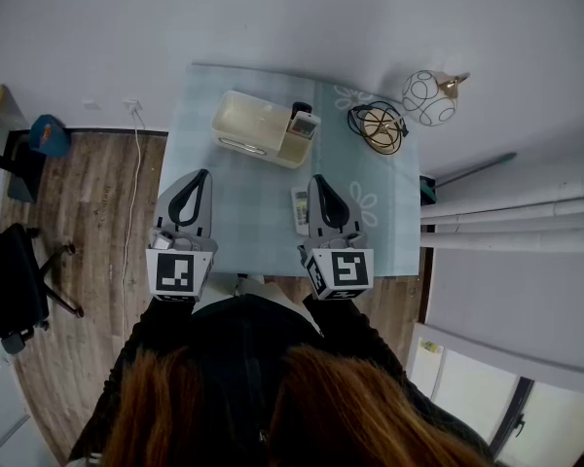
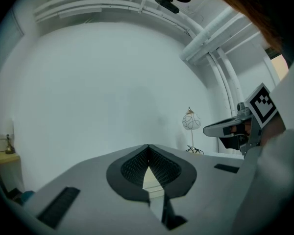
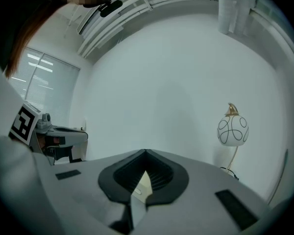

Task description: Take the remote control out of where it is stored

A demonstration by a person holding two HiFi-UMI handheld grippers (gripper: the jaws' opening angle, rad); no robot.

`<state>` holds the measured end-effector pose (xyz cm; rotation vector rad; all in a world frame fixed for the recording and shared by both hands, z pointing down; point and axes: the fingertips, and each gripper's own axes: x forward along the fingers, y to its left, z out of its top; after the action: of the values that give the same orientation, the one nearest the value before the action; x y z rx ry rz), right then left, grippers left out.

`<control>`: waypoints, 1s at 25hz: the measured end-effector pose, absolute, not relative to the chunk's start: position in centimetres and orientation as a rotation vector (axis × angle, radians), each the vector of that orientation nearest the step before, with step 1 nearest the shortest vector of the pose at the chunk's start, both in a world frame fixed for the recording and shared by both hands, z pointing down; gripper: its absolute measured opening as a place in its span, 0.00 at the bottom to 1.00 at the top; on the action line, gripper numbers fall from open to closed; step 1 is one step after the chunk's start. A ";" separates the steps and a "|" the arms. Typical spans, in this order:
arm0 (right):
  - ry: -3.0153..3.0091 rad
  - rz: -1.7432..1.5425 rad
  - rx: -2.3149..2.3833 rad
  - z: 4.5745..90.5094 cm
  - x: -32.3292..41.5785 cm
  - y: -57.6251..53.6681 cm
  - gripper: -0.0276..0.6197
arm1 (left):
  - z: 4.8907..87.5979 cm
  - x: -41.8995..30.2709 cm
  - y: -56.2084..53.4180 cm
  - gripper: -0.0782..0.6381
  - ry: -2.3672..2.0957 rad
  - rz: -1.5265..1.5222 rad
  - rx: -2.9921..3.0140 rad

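A cream storage box [image 1: 258,127] stands at the back of the table, and a white remote [image 1: 305,123] is upright in its right end compartment. A second white remote [image 1: 299,210] lies flat on the pale blue tablecloth [image 1: 248,212], partly hidden by my right gripper [image 1: 317,179]. That gripper hovers over it, shut, with nothing between its jaws [image 3: 146,153]. My left gripper [image 1: 202,174] hangs above the table's left part, pointing level at the wall, its jaws shut and empty [image 2: 148,148]. Both sit short of the box.
A globe lamp [image 1: 430,96] and a black wire basket [image 1: 379,126] stand at the table's back right corner. A white cable [image 1: 136,163] runs down the wood floor on the left, near a black chair [image 1: 15,285]. White pipes [image 1: 506,207] lie to the right.
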<state>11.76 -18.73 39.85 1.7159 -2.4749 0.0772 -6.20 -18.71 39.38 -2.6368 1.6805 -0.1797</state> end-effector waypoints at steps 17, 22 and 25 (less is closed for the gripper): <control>-2.485 0.101 1.712 39.9 11.3 -19.2 0.06 | 39.5 -6.3 -18.8 0.12 1.689 -0.159 -2.648; -2.462 0.114 1.723 40.8 11.1 -20.4 0.06 | 39.4 -6.2 -18.9 0.12 1.697 -0.148 -2.645; -2.439 0.104 1.718 41.7 10.7 -21.4 0.06 | 39.2 -6.2 -19.0 0.12 1.688 -0.136 -2.640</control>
<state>10.73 -21.43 41.69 1.7176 -2.4391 0.1045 -6.16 -19.01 39.21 -2.6401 1.6877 -0.1359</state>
